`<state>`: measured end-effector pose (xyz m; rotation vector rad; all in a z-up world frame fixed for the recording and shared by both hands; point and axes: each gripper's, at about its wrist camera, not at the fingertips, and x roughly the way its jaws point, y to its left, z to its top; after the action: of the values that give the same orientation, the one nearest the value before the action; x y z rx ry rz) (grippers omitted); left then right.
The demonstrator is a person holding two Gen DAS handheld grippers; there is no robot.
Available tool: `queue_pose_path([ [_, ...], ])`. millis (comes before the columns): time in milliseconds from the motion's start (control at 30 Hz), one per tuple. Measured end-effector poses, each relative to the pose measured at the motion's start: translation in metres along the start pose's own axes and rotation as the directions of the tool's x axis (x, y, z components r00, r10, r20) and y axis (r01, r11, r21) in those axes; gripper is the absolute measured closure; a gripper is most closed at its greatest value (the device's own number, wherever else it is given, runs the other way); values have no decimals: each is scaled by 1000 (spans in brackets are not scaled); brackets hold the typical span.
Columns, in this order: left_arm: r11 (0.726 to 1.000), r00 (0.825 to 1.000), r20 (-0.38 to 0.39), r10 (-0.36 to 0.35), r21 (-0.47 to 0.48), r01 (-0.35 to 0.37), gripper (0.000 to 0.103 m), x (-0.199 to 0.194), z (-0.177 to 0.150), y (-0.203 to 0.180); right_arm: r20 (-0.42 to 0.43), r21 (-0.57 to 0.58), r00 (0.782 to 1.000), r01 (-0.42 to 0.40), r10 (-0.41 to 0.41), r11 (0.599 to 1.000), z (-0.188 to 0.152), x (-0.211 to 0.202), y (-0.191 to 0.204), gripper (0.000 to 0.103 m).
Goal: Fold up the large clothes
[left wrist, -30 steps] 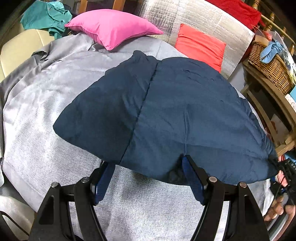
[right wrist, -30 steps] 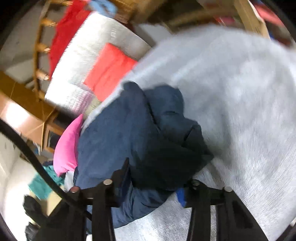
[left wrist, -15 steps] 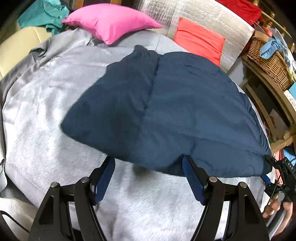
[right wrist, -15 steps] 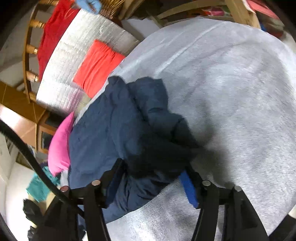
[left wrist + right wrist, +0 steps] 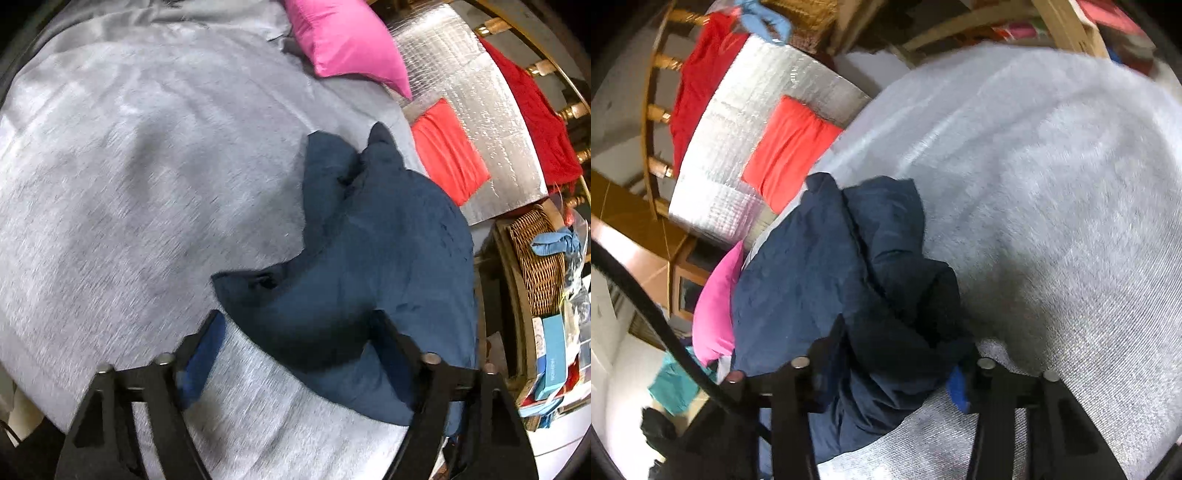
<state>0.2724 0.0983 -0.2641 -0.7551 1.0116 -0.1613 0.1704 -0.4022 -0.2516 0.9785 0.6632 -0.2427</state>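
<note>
On the grey bedspread [image 5: 155,192], a navy garment [image 5: 388,266] lies bunched, occupying the centre to 4 o'clock of the left wrist view.

Left tool [image 5: 295,332]: jaws spread, having just been closing. The garment's near edge sits between the fingers; the right finger is up against the cloth, while the blue pad of the left finger [image 5: 201,354] stands clear over bare bedspread. No pinch observed.

Right tool [image 5: 890,354]: jaws have just been closing and are pressed onto a thick dark wad of the navy garment [image 5: 827,280], which fills the gap between the fingers and rises toward 12 o'clock. The blue pad [image 5: 956,387] shows at the right finger, against the fold.

Surroundings, left wrist view: a pink pillow [image 5: 347,40] at 1 o'clock, a red-orange cushion [image 5: 447,151] just beyond the garment at 2 o'clock, resting against a silver quilted panel [image 5: 480,99]. Red cloth [image 5: 532,114] hangs over wooden rails behind it. A wicker basket [image 5: 535,258] holding a light blue cloth [image 5: 554,243] stands at 3 o'clock, with boxes [image 5: 554,354] below it at 4 o'clock. Nothing lies on the garment.

Right wrist view: a teal cloth [image 5: 676,387] shows at 8 o'clock past the pillow, and a black cable [image 5: 646,302] crosses the left edge. Both views are motion-blurred.
</note>
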Motion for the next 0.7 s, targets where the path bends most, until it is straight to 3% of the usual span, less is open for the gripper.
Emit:
queue_pose_path([
  [67,999,1000,23,-10,37,9,46,-6,-1,-9,38,-56,999,-7,10,998,-1,-9,11,63],
  [200,993,997,60,39,112,-46,47,-8,-3,-19,100,-149,995,-3,19,989,-4,-21,28,64],
  [300,982,990,21,136,129,-138,31,7,-6,-13,38,-146,994,109,-104,983,-6,1,22,63],
  [367,973,986,41,162,160,-167,29,4,-9,-18,1,-69,996,84,-84,994,-6,5,10,60],
  [433,946,971,85,223,221,-237,27,-6,-15,-29,2,-64,996,89,-89,994,-3,-2,11,55],
  [467,936,965,102,240,238,-258,27,-11,-18,-31,10,-73,994,109,-108,991,-3,-8,14,48],
  [567,875,928,216,302,324,-360,27,-37,-30,-44,69,-116,988,145,-138,983,-6,-32,22,37],
  [633,813,886,324,332,378,-443,27,-59,-39,-56,115,-158,982,168,-151,973,-7,-48,31,36],
  [700,773,850,408,334,397,-495,25,-80,-49,-64,175,-219,973,185,-148,958,-9,-66,43,31],
])
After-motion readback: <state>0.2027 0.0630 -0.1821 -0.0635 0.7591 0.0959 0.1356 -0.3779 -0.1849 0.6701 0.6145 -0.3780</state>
